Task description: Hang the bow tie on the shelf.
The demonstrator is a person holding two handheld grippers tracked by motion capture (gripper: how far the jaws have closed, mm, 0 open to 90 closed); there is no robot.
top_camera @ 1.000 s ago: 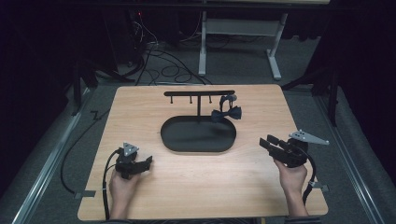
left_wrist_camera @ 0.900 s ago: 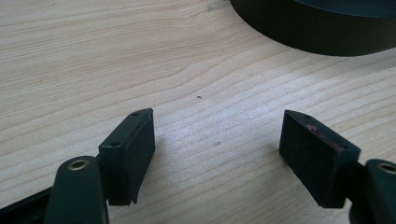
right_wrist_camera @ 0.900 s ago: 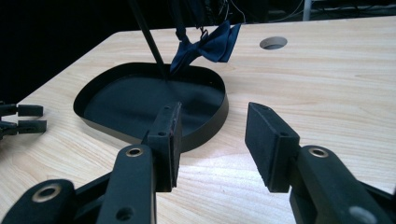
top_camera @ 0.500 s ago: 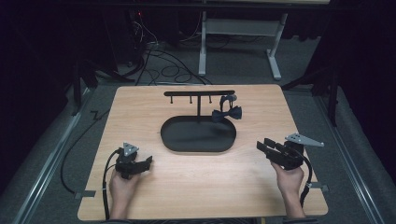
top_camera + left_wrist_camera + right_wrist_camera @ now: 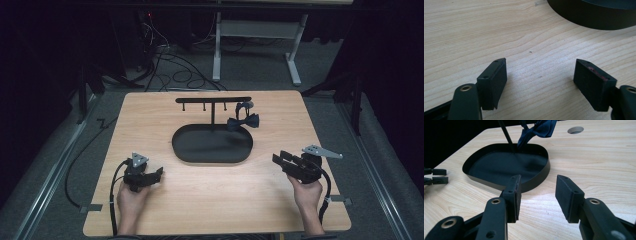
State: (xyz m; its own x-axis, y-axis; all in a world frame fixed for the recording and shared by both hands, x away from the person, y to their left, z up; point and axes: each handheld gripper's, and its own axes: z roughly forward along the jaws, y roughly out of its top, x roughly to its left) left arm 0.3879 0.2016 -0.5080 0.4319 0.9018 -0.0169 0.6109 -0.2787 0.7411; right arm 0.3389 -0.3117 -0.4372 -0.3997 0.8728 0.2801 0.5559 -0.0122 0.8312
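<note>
Pale wood-grain table (image 5: 200, 210), one, bearing all items listed; places given relative to the black oval tray (image 5: 212, 145).

Black oval tray: low-walled, lay near the middle of the table, bare inside. In the right gripper view its rim (image 5: 534, 181) stood just beyond that gripper's jaws; in the left gripper view a curved piece of its wall (image 5: 594, 17) showed at the upper right.

Black T-shaped stand (image 5: 213, 100): thin post rose from the far side of the tray, with a horizontal bar above it carrying short pegs.

Dark bow tie (image 5: 243, 122): hung from the right part of the bar by its strap, above the tray's far right edge. In the right gripper view it appeared dark blue (image 5: 537, 130), hanging beside the post.

Left gripper (image 5: 156, 173): held in the person's left hand (image 5: 131, 197), lay to the near left of the tray, apart from it. Its jaws stood wide apart over bare wood (image 5: 540, 75), nothing between them.

Right gripper (image 5: 279, 161): held in the person's right hand (image 5: 307, 192), lay to the near right of the tray, pointing toward it. Jaws parted, empty gap (image 5: 537, 195), touching nothing.

Round hole (image 5: 575, 129): cut in the tabletop, beyond the tray in the right gripper view.
</note>
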